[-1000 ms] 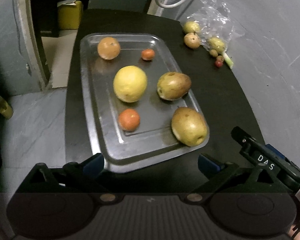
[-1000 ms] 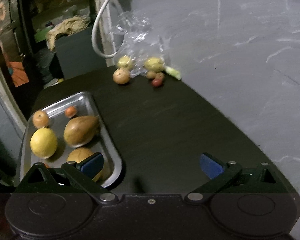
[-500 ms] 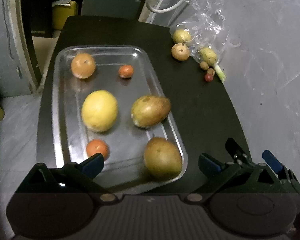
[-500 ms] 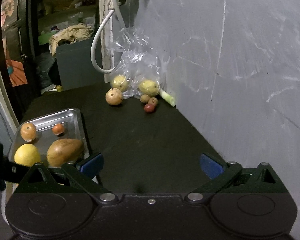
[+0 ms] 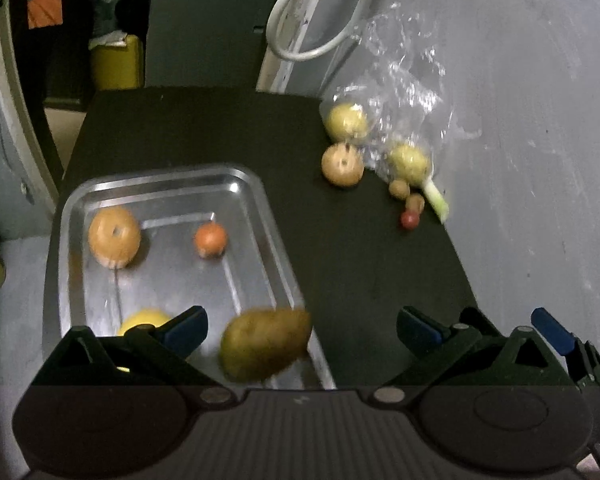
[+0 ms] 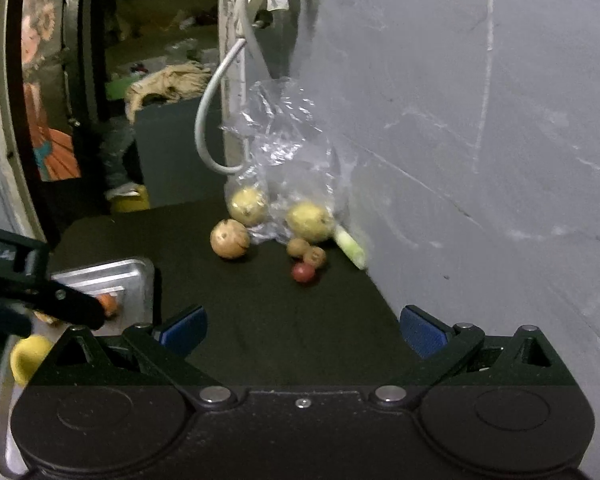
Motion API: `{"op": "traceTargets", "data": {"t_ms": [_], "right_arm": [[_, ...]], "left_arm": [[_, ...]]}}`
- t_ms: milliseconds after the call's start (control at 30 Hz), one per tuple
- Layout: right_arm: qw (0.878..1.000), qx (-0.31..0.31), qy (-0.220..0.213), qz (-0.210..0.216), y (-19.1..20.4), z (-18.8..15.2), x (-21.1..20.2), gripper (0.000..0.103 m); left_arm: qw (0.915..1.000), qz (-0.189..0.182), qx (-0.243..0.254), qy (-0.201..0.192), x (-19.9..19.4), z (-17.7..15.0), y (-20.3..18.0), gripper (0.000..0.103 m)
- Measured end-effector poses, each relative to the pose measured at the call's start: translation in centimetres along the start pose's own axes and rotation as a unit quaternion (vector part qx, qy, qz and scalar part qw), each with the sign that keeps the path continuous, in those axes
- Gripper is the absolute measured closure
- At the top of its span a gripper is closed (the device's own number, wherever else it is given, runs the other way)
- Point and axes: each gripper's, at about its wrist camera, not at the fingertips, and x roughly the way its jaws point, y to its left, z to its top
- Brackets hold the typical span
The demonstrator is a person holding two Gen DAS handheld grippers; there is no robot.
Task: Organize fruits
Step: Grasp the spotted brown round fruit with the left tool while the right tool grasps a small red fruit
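Observation:
A steel tray (image 5: 266, 204) on the black table (image 5: 352, 280) holds a brownish apple (image 5: 114, 236), a small orange (image 5: 210, 240), a lemon (image 5: 144, 320) and a pear (image 5: 264, 342). My left gripper (image 5: 302, 326) hangs open over the tray's near right corner, with the pear between its fingers but untouched. By the wall lie a round tan fruit (image 6: 230, 239), two yellow fruits (image 6: 310, 222) in a clear bag (image 6: 288, 140), two small brown fruits (image 6: 315, 256) and a red one (image 6: 303, 272). My right gripper (image 6: 302, 328) is open and empty, short of them.
A green stalk (image 6: 350, 246) lies against the grey wall (image 6: 480, 140). A white hose (image 6: 208, 120) hangs behind the bag. The left gripper's body (image 6: 32, 292) crosses the right wrist view over the tray corner (image 6: 138, 280). The table ends at a doorway at the back left.
Both grippers have moved forward toward the loose fruits by the wall, which look nearer in both views. The tray has slid down under the left gripper. Both stay open.

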Motion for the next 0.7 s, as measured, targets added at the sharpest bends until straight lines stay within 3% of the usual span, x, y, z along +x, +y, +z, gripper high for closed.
{"op": "traceTargets", "data": {"t_ms": [267,400,700], "right_arm": [[1.0,-0.004,0.015,0.016,-1.2,1.7,4.6,0.001],[0.999,-0.014,0.044,0.021,-1.1,1.8,7.5,0.001],[0.997,0.0,0.056,0.044,-1.4,1.6,12.7,0.001]], "left_arm": [[0.9997,0.005,0.013,-0.018,3.2,3.3,-0.9,0.001],[0.9993,0.005,0.02,-0.03,5.3,5.1,-1.5,0.001],[0.9987,-0.017,0.014,-0.045,10.3,8.6,-2.3,0.001]]}}
